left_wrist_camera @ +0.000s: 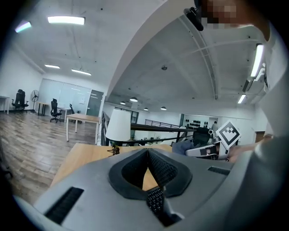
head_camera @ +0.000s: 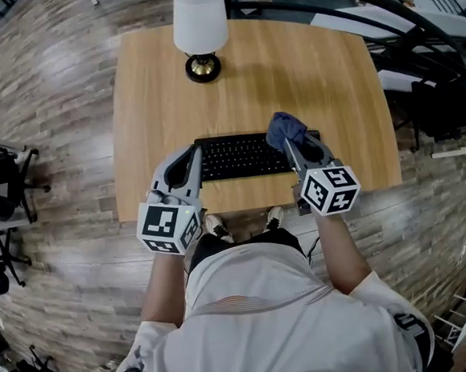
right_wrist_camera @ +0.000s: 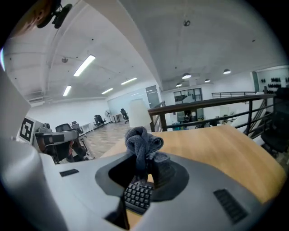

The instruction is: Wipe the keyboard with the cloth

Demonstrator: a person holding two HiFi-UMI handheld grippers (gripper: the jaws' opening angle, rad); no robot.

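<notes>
Head view: looks steeply down on a wooden table (head_camera: 329, 77), with a black keyboard (head_camera: 243, 156) near its front edge and a white lamp (head_camera: 200, 19) at the far edge. Places the left gripper (head_camera: 194, 154) at the keyboard's left end and the right gripper (head_camera: 296, 148) at its right end, with a bunched blue-grey cloth (head_camera: 285, 129) over the keys there.

Left gripper view: shows the left gripper (left_wrist_camera: 147, 151) with jaws pressed together at the tips, nothing between them. Catches a keyboard (left_wrist_camera: 156, 200) corner below, the lamp (left_wrist_camera: 118, 127) beyond.

Right gripper view: shows the right gripper (right_wrist_camera: 143, 168) pinching the cloth (right_wrist_camera: 142, 145), bunched up above the jaws. Finds the keyboard (right_wrist_camera: 137, 196) just beneath and bare table (right_wrist_camera: 216, 149) to the right.
</notes>
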